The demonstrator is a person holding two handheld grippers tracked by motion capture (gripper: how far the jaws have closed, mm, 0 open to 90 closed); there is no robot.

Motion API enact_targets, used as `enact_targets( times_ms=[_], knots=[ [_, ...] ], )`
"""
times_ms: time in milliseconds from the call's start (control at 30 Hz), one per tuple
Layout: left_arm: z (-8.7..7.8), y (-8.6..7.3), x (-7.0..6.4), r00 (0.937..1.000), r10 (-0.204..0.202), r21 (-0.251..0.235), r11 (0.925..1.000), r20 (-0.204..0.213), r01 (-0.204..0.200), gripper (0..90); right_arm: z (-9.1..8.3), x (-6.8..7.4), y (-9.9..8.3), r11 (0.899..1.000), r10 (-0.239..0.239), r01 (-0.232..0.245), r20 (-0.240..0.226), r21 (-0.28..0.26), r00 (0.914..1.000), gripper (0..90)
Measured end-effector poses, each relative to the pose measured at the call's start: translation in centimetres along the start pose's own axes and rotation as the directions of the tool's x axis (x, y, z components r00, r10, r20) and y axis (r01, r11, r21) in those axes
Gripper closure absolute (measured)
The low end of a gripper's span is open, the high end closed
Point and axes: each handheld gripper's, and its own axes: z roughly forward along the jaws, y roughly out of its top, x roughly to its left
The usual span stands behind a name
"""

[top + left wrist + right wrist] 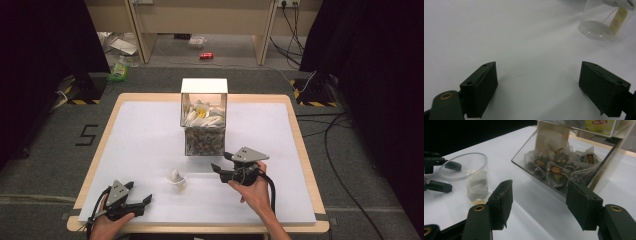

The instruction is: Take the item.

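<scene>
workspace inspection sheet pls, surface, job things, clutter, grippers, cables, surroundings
Surface: white sheet on a wood-edged table, bare around the items.
Job's things: clear plastic cup holding one tea bag; clear two-tier dispenser box full of tea bags, its lower tray open toward the person.
Clutter: nothing seen on the table.
Grippers: left gripper open, low at the near left corner; right gripper open, just before the dispenser.
Cables: black cable trailing from the right gripper.
Surroundings: red can, plastic wrapping and loose cables on the floor.

Red can [206,56] on floor [225,75]
</scene>
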Motion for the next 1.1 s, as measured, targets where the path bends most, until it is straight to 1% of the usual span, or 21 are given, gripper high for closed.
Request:
enact_targets(
  times_ms=[200,767,933,1100],
  knots=[
    [0.0,0.0,0.0,1.0000,0.000,0.000,1.0000,0.000,0.000,14.6,-0.5,-0.5,-0.6,1.000,0.009,-0.010,0.016,0.002,0.9998,39.2],
    [0.0,0.0,0.0,1.0000,0.000,-0.001,1.0000,0.000,0.000,14.6,-1.3,-1.1,-1.5,0.999,0.031,-0.031,0.034,0.011,0.9989,39.0],
    [0.0,0.0,0.0,1.0000,0.000,-0.001,1.0000,0.000,0.000,14.6,-1.6,-1.5,-1.8,0.999,0.044,-0.044,0.045,0.010,0.9980,38.3],
    [0.0,0.0,0.0,1.0000,0.000,-0.001,1.0000,0.000,0.000,14.6,-1.9,-1.8,-2.3,0.998,0.056,-0.058,0.053,0.022,0.9970,35.1]
  ],
)
